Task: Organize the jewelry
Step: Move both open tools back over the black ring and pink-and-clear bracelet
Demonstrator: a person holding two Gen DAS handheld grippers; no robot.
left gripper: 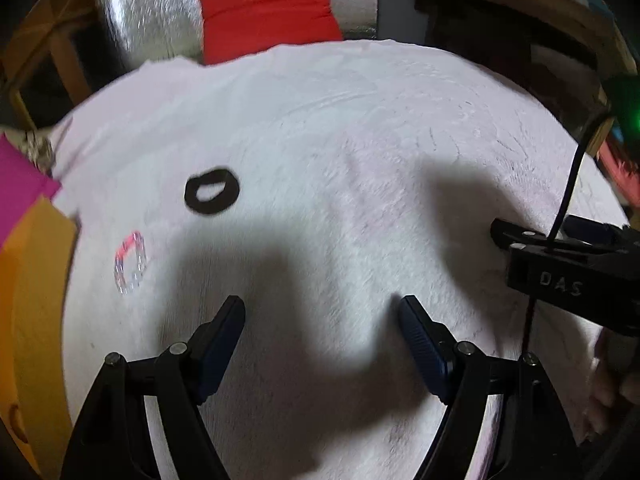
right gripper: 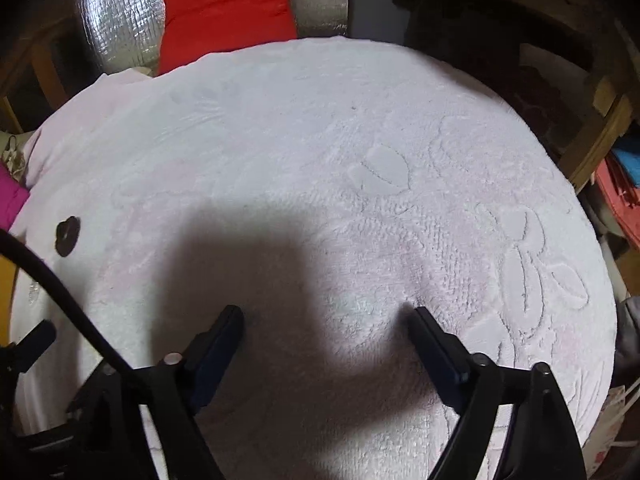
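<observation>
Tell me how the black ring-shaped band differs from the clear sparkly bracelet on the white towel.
The black ring-shaped band is opaque and thick; the clear sparkly bracelet is see-through, thin and glints pink. The black band lies farther from the left gripper; the bracelet lies nearer and further left, beside the yellow sheet. Both are closed loops lying loose on the white towel, ungripped.

Pale pink floral-embossed towel, black ring
</observation>
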